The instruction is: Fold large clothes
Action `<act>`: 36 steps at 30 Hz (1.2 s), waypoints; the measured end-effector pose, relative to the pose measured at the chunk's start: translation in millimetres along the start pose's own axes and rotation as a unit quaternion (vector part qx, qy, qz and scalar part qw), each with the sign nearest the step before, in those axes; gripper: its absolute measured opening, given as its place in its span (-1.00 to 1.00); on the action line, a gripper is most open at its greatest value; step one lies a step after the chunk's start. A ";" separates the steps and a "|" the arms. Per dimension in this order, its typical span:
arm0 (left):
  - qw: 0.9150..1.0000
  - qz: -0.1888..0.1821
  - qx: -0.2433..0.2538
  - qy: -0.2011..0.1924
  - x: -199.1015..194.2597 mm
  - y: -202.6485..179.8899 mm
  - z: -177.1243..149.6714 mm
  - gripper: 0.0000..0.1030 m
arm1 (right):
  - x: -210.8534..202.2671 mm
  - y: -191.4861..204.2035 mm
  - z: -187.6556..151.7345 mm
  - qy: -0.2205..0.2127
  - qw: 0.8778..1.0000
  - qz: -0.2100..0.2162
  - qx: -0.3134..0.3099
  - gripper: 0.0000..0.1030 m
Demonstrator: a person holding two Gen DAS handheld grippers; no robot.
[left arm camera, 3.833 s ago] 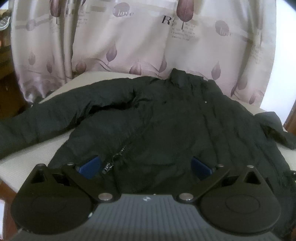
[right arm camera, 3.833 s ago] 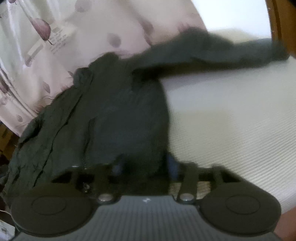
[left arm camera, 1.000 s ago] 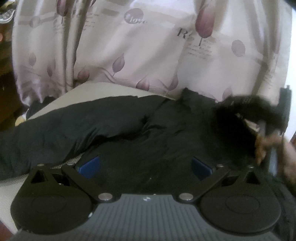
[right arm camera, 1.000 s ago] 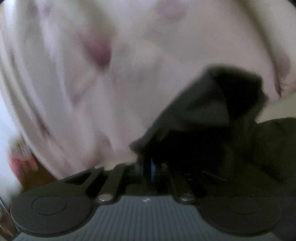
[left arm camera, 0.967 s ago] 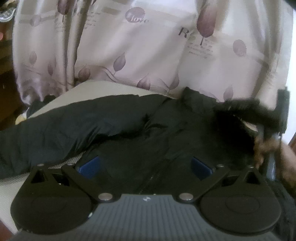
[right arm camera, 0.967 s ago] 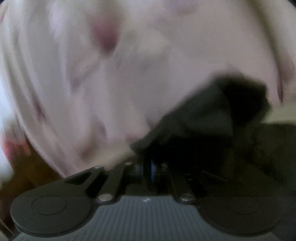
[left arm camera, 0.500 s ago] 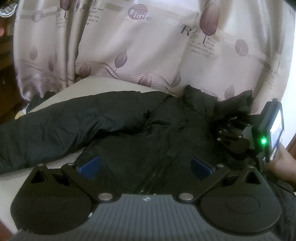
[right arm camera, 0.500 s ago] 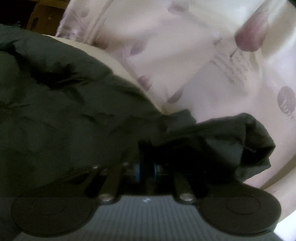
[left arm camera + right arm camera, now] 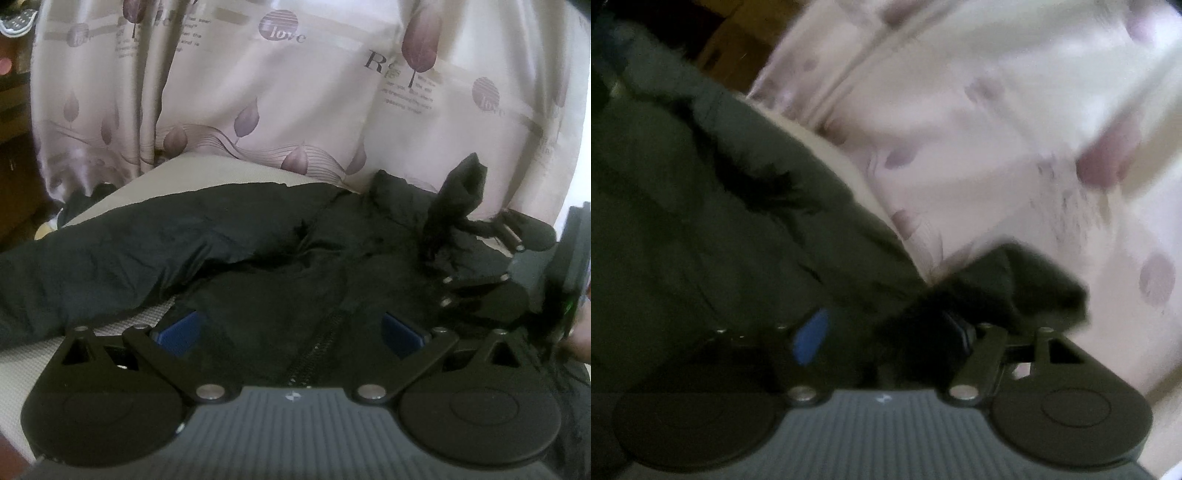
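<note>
Sleeve cuff (image 9: 461, 188) now across jacket (image 9: 258, 266) — right tongs (image 9: 886, 332) opening around it, left tongs (image 9: 291, 328) wide, empty.

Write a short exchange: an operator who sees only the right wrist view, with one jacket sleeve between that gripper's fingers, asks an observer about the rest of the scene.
Operator: Where does the other sleeve lie?
Observer: The other sleeve lies stretched out flat across the mattress, toward the left of the left wrist view.
Operator: Is the left gripper holding anything?
Observer: No. The left gripper is open above the jacket near its hem, with the zip running between its fingers.
</note>
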State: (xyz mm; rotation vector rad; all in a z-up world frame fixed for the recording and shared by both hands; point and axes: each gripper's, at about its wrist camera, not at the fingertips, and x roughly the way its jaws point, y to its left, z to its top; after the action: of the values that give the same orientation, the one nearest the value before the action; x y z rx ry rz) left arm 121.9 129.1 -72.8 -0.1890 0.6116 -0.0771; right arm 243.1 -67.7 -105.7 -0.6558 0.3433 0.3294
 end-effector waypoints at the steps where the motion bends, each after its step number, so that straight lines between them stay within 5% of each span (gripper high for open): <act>1: 1.000 0.000 -0.001 -0.001 -0.2 1.4 0.3 1.00 | -3.6 -13.5 -0.9 -0.001 0.999 0.008 0.047 0.32; 3: 1.000 0.000 -0.004 0.000 1.1 3.8 0.6 1.00 | -9.0 -49.1 -9.1 -0.006 0.986 0.033 0.164 0.31; 6: 1.000 0.002 -0.003 0.003 5.9 4.9 2.1 1.00 | -6.7 -97.6 -24.5 -0.003 0.951 0.030 0.308 0.26; 8: 1.000 0.002 -0.004 0.006 7.7 4.6 2.5 1.00 | 1.8 -123.2 -32.1 0.006 0.923 0.014 0.384 -0.33; 9: 1.000 0.001 -0.005 0.007 8.3 4.3 2.5 1.00 | 7.5 -132.6 -34.2 0.010 0.911 0.007 0.412 -0.42; 16: 1.000 0.003 0.002 0.016 9.5 0.8 1.1 1.00 | 80.1 -150.4 -22.5 0.030 0.880 0.007 0.473 -0.49; 21: 1.000 0.007 0.003 0.016 8.5 0.3 2.9 0.99 | 137.3 -130.2 -39.3 0.099 0.823 0.114 0.547 -0.50; 23: 1.000 0.007 0.004 0.014 8.2 0.4 3.0 1.00 | 143.7 -99.7 -41.2 0.125 0.827 0.173 0.521 -0.51; 25: 1.000 0.005 0.007 0.018 11.6 -1.9 2.9 1.00 | 132.1 -64.6 -25.4 0.119 0.895 0.148 0.404 -0.52; 26: 1.000 0.005 0.010 0.020 14.0 -4.6 3.0 1.00 | 128.2 -59.3 -19.3 0.120 0.909 0.140 0.375 -0.51; 30: 0.999 0.005 0.032 0.005 16.0 -20.0 6.8 1.00 | 85.6 -98.3 -24.8 0.034 0.873 0.179 0.453 -0.50; 34: 1.000 -0.005 0.030 0.000 20.0 -31.2 11.1 1.00 | 25.4 -151.5 -60.0 0.032 0.886 0.031 0.461 -0.50; 36: 1.000 -0.015 0.021 0.009 23.7 -34.5 10.5 1.00 | 9.1 -185.7 -99.6 0.068 0.873 -0.052 0.481 -0.49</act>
State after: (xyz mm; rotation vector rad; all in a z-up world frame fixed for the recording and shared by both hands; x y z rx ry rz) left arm 146.7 93.9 -70.8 -0.1562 0.6255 -0.1215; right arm 305.4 -268.1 -84.2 0.2923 0.5452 -0.0206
